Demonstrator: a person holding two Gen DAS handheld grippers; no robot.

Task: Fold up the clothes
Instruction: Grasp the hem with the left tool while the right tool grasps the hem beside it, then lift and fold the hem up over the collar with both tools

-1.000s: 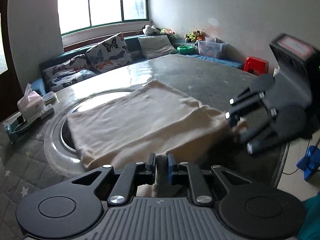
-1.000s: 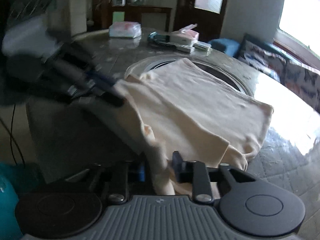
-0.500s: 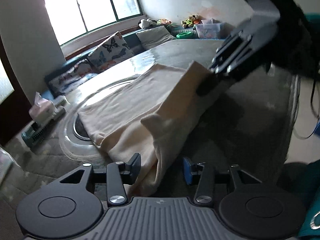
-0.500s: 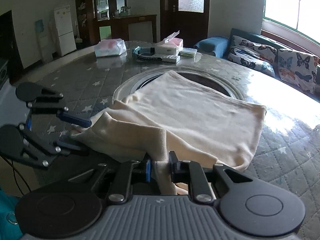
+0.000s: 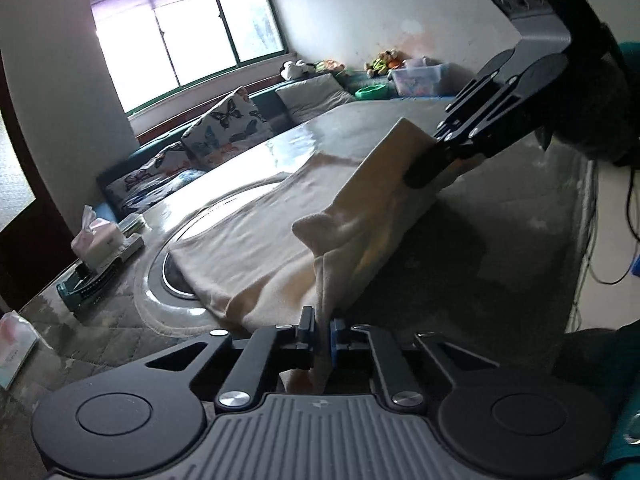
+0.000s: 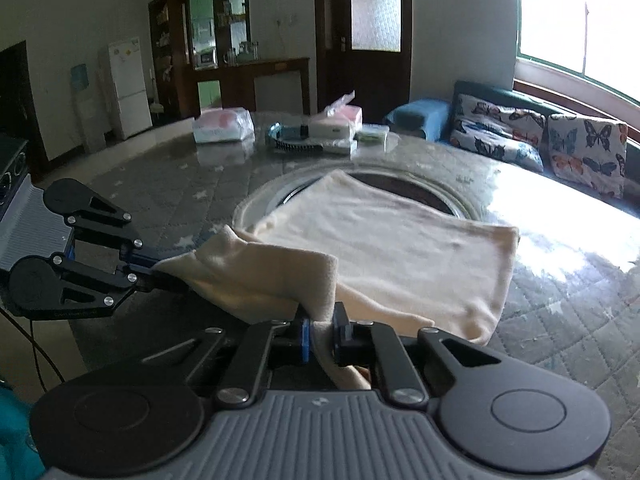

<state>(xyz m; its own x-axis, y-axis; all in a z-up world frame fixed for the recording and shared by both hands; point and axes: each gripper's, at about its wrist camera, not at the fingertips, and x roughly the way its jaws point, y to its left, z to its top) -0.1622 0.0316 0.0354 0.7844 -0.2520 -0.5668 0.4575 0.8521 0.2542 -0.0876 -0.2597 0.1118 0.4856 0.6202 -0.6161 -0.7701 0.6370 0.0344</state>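
Cloth (image 5: pixel 256 248) near edge lifted off desk (image 6: pixel 168 192), both grippers clamped on it.

Cream cloth's far part lies flat over the desk's round inset; near edge hangs raised between the two sets of fingers. Left gripper (image 5: pixel 320 334) fingers pinched on one near corner, right gripper (image 6: pixel 320 330) fingers pinched on the other. Half a second ago the left fingers stood apart around the fabric; now shut. A second ago the edge sat low on the desk; now up and taut. Judged: fold-over toward far edge ahead. Tissue box (image 5: pixel 98 240) left of fingers, well apart.
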